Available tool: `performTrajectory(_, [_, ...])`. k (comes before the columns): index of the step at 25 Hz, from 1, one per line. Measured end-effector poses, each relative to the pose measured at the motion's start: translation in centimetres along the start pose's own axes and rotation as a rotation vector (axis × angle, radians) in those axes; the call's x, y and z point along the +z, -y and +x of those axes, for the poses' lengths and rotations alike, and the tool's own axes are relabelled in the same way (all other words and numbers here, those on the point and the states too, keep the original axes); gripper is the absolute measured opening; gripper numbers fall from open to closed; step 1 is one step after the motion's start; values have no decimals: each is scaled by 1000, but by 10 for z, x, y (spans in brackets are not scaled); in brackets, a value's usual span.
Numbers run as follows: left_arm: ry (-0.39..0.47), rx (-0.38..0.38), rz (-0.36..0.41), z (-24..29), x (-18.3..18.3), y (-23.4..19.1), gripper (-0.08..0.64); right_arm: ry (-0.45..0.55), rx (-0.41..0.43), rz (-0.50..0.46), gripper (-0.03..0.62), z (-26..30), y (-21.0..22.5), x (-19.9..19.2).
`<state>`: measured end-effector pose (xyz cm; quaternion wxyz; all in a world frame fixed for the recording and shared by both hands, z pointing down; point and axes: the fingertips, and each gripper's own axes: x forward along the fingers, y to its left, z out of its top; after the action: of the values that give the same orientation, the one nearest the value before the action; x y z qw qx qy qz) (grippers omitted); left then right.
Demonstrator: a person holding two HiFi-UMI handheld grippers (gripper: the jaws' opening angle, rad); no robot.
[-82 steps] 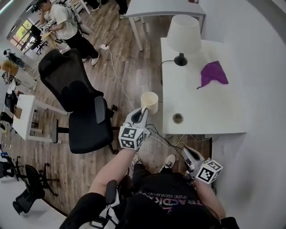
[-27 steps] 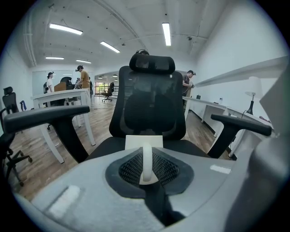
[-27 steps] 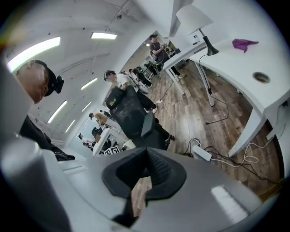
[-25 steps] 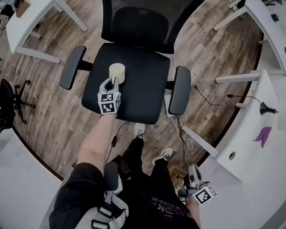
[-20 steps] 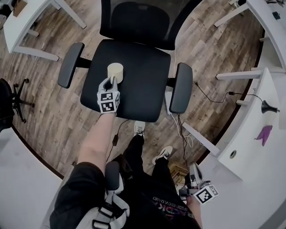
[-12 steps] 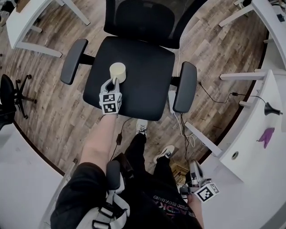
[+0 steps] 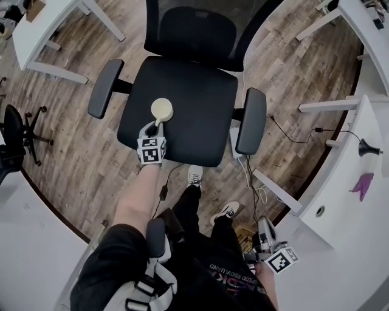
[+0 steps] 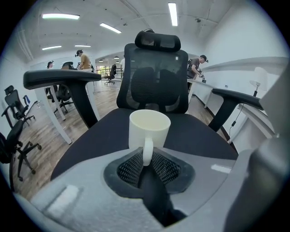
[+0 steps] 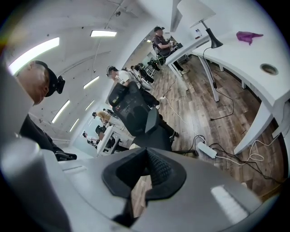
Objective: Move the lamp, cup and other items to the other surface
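Observation:
A cream cup [image 7: 161, 109] stands upright on the black seat of an office chair [image 7: 194, 100]. My left gripper [image 7: 155, 124] is right behind it. In the left gripper view the cup [image 8: 149, 129] fills the middle, with its handle between the pads of the left gripper [image 8: 146, 156]. The jaws have just been opening and no longer pinch the handle. My right gripper [image 7: 262, 228] hangs low by my side, shut and empty; the right gripper view shows the right gripper [image 9: 146, 152] pointing past the chair. The lamp [image 9: 197, 11] and a purple cloth [image 9: 248, 35] are on the white desk [image 9: 253, 59].
The chair's armrests [image 7: 253, 120] flank the seat and its backrest [image 8: 154, 79] rises behind the cup. The lamp base [image 7: 364, 147] and purple cloth [image 7: 363, 182] sit at the desk's right edge. Cables and a power strip [image 9: 206, 149] lie on the wooden floor. People work at far desks.
The left gripper has brought the cup from the white desk to the chair and lowered it onto the seat. Its jaws have loosened around the handle. The right gripper has stayed put.

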<state>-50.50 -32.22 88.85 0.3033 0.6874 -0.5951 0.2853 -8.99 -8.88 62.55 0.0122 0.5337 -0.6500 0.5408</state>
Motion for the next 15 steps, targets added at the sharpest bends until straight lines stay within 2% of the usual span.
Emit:
performTrajectory(6, [-34, -22, 2, -23, -17, 0, 67, 42, 27, 3, -2, -3, -9, 5])
performTrajectory(8, [-42, -38, -6, -27, -20, 1, 89, 53, 34, 2, -2, -5, -11, 5])
performTrajectory(15, [-37, -42, -15, -36, -14, 0, 106, 95, 48, 28, -2, -15, -5, -4])
